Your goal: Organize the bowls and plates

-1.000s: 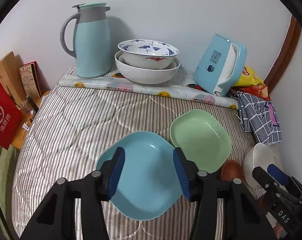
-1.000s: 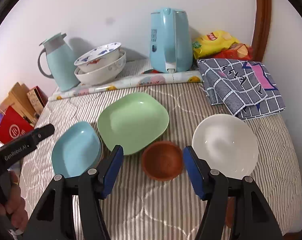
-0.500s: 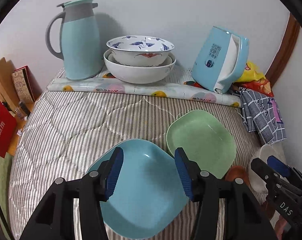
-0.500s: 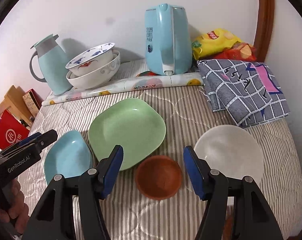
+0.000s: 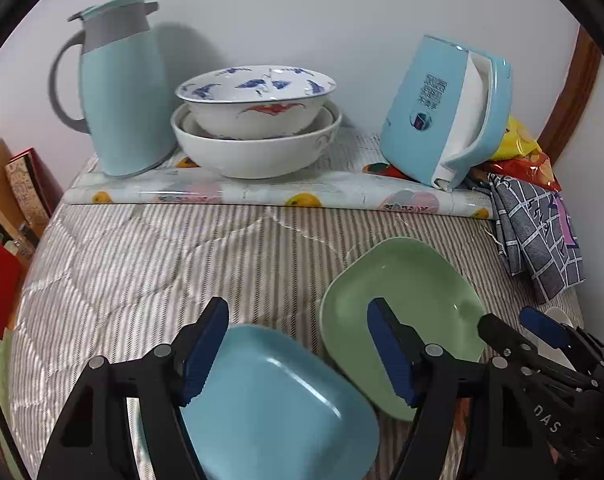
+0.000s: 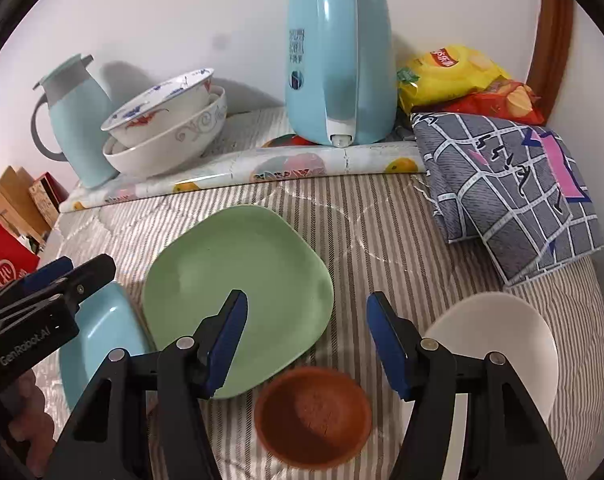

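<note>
The left gripper, fingers spread, is hovering over the blue plate; the right gripper, likewise spread, is hanging between green plate and brown bowl.

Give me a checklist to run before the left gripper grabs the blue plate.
1. Left gripper open: ok.
2. Blue plate between its fingers: ok.
3. Blue plate bare inside: ok.
4. Green plate bare, ready to stack on: ok.
5. Right gripper open, over the brown bowl, off the blue plate: ok.
6. Fingers touching the plate rim: cannot tell.
</note>
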{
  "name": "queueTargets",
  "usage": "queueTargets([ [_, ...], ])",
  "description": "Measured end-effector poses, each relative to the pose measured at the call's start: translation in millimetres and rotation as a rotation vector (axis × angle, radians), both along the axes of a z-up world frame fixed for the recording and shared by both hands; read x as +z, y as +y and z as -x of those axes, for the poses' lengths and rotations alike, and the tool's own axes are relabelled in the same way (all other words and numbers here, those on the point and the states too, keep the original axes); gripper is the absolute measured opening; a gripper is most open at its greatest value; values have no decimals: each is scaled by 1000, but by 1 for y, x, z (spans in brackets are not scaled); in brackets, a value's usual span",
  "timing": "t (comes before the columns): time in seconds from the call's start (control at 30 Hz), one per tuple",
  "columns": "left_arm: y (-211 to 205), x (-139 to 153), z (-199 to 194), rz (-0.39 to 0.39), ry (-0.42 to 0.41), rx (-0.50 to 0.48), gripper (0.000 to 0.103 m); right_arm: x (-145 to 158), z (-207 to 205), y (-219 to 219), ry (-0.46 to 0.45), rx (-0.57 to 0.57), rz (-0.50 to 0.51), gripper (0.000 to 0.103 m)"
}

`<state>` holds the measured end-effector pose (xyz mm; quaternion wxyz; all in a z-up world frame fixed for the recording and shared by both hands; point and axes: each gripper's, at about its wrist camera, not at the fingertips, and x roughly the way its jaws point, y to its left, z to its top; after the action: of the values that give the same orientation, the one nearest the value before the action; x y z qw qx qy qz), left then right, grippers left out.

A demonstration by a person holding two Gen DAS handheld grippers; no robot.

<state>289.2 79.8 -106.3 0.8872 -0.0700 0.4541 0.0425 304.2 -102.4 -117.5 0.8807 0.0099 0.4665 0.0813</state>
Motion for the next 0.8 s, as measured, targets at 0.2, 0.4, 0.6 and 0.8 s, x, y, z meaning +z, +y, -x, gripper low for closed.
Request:
queueTargets([
  [0.2,-5,-16,-14,28,27,-26,70,-12,-13,1,26,-3,7,61],
  [0.4,-7,-26,-27,42,45,-38,60,-22,-25,6,48,-1,74,46],
  [0.6,-12,-40,-38,49,95,-56,31,-31,-33,11,80,13,91,28],
  [0.8,-14,-43,-39,48,84,-64,9,-34,-34,10,69,-9,130,7],
])
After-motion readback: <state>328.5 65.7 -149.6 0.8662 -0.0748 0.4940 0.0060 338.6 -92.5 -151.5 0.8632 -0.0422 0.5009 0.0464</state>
